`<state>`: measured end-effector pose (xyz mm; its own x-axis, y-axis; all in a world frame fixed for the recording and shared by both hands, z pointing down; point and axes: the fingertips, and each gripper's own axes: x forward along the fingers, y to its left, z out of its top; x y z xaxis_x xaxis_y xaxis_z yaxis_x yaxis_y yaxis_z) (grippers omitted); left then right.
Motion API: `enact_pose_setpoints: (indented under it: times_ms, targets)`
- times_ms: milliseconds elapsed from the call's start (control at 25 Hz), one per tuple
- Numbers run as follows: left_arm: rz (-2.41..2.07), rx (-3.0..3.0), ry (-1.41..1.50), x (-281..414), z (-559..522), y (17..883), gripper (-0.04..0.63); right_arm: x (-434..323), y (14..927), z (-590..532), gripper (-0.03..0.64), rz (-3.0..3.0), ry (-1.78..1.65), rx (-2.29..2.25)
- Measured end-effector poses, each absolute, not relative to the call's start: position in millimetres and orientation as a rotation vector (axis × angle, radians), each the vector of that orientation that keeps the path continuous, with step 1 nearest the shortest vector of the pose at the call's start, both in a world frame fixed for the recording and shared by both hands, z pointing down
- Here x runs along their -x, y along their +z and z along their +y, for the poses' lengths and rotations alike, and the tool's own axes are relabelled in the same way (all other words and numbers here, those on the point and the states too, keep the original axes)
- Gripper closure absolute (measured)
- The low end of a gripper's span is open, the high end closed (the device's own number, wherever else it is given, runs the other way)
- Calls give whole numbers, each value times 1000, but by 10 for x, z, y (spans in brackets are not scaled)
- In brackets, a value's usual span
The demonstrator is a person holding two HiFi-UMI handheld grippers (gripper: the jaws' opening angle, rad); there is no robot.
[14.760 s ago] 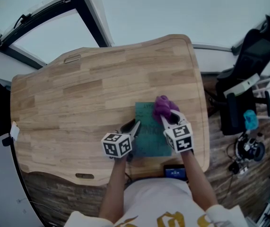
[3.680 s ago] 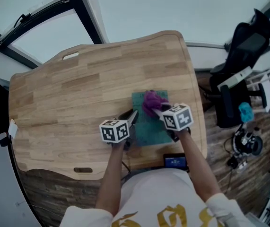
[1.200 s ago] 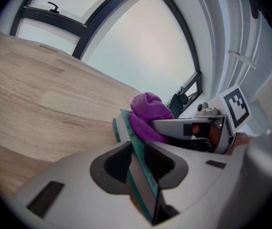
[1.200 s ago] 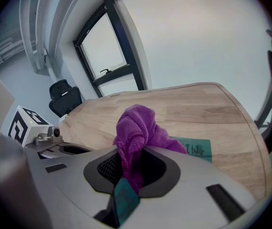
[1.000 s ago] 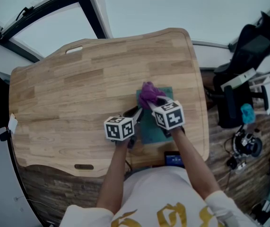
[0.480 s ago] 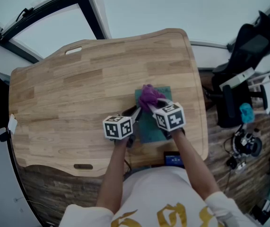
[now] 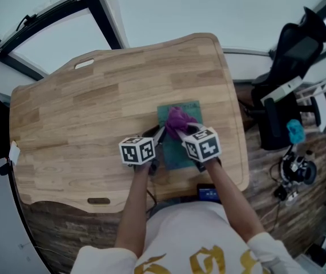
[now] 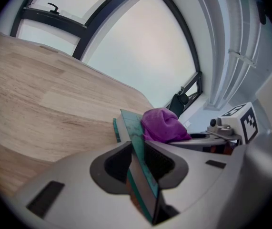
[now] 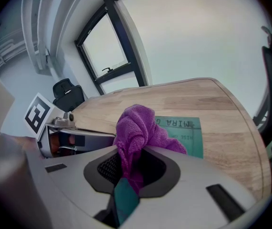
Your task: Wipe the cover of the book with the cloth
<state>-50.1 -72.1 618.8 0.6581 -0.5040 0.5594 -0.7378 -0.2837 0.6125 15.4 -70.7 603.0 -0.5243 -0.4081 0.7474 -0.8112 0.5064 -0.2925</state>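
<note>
My left claw (image 8: 139, 154) clamps the left edge of the thin teal book (image 9: 189, 137) on the wooden worktop (image 7: 83, 113). My right claw (image 9: 132, 168) pinches the soft purple cloth (image 9: 135, 125) on its cover. It looks limp, so grip the bunch.

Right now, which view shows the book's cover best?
The right gripper view: the book shows its printed cover, facing the camera beyond the cloth. The head view shows it small and partly covered; the left gripper view sees it nearly edge-on.
</note>
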Motion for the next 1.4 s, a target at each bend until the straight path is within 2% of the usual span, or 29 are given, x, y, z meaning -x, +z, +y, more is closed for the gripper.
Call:
enact_pose_setpoints:
  times_ms: [1000,1400]
  targets:
    - [-975,-1960,319,491,-744,6175,511,-50,6043,-119,553,-2146,970,-849]
    - [-976,-1973,319,488,-751,6132,511,38,6052,133,553,-2141,1128,-702]
